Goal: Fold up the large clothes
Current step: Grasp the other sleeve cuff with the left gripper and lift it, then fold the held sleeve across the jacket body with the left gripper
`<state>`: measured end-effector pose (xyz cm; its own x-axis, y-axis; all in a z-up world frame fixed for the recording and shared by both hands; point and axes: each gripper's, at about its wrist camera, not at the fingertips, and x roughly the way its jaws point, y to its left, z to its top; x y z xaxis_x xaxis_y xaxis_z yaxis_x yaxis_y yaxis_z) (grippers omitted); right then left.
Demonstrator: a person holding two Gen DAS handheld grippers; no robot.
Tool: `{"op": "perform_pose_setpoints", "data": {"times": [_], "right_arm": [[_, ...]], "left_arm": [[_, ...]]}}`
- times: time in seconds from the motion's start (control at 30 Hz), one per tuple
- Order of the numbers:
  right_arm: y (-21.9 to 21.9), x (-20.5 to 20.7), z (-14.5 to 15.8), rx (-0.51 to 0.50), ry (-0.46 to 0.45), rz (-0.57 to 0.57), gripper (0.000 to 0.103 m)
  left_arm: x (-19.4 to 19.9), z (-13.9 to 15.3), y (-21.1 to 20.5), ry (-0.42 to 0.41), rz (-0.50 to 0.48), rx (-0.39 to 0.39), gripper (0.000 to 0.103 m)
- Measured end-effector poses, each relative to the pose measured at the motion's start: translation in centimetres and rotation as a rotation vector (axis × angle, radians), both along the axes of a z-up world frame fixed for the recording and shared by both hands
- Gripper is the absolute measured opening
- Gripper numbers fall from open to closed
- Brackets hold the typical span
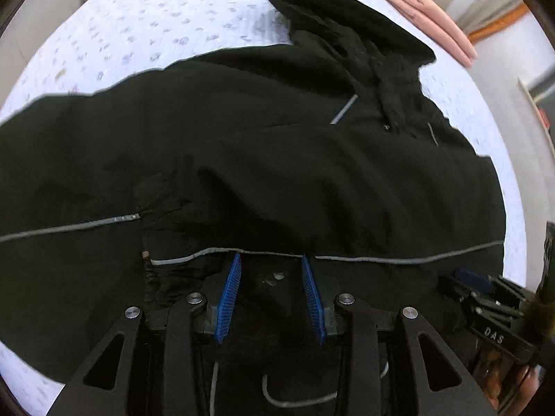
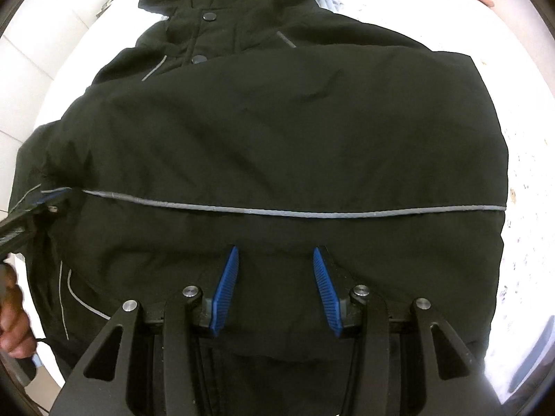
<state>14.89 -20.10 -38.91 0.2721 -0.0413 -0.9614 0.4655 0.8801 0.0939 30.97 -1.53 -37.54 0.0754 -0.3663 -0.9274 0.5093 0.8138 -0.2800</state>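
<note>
- Where the bed point(image 1: 145, 24) has its white cover with small grey dots, a big black jacket point(image 1: 277, 159) lies spread out flat on it.
- The jacket fills most of both views, and its hood point(image 1: 333, 17) lies at the far end.
- A thin grey stripe point(image 2: 295, 212) runs across the jacket from side to side.
- Two round black snaps point(image 2: 208, 16) sit one above the other below the hood in the right view.
- The left gripper point(image 1: 272, 260) points down at the jacket near the stripe.
- Its blue pads point(image 1: 230, 291) stand apart, with black cloth showing between them, and they do not pinch it.
- The right gripper point(image 2: 275, 253) also points down at the jacket, just below the stripe.
- Its blue pads point(image 2: 222, 294) stand apart too, and no fold is caught between them.
- In the right view the left gripper shows at the left edge, by the end of the stripe.
- A hand point(image 2: 14, 326) shows low at that same edge.
- Something pink and folded point(image 1: 426, 10) lies at the far side of the bed, past the hood.
</note>
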Motion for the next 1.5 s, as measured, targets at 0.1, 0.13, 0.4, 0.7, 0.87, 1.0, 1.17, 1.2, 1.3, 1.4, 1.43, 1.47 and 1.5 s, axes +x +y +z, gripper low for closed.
{"op": "perform_pose_setpoints", "data": {"times": [0.1,0.13,0.4,0.7,0.87,1.0,1.17,1.2,1.3,1.4,1.43,1.47,1.5], "right_arm": [[0.1,0.5,-0.3,-0.006,0.014,0.009,0.048],[0.2,0.8,-0.4,-0.01,0.012,0.009,0.048],[0.1,1.0,-0.9,-0.011,0.025,-0.003,0.049],[0.3,1.6,-1.0,-0.018,0.05,0.007,0.049],[0.9,2.5,-1.0,-0.037,0.062,0.01,0.049],[1.7,2.9,-1.1,-0.061,0.065,0.012,0.049],[2.5,3.1,-1.3,-0.056,0.067,0.007,0.049],[2.6,3.1,-1.3,-0.057,0.068,0.006,0.049],[2.7,3.2,-1.3,-0.065,0.074,0.004,0.05],[2.9,3.5,-1.3,-0.066,0.077,0.001,0.05],[3.1,3.5,-1.3,-0.064,0.076,-0.001,0.05],[3.1,3.5,-1.3,-0.063,0.075,-0.003,0.05],[3.2,3.6,-1.3,-0.063,0.075,-0.003,0.05]], "left_arm": [[0.0,0.8,0.5,0.0,0.011,-0.019,0.037],[0.0,1.3,1.0,-0.005,0.019,-0.026,0.037],[1.3,6.7,9.4,-0.089,0.195,-0.052,0.037],[7.9,7.2,29.8,-0.11,0.695,0.081,0.037],[10.6,5.3,40.1,-0.061,0.964,0.07,0.037],[12.1,3.1,43.8,-0.017,1.074,0.068,0.037],[13.4,0.1,45.7,0.053,1.151,0.017,0.038],[13.6,-0.1,45.7,0.051,1.153,0.016,0.038],[14.6,-0.4,45.4,0.03,1.146,0.072,0.042],[14.4,0.3,45.5,0.008,1.164,0.086,0.042],[14.3,0.3,45.6,0.002,1.165,0.1,0.042],[14.5,0.1,45.8,0.006,1.163,0.122,0.043],[14.6,-0.2,45.8,0.013,1.162,0.128,0.044]]}}
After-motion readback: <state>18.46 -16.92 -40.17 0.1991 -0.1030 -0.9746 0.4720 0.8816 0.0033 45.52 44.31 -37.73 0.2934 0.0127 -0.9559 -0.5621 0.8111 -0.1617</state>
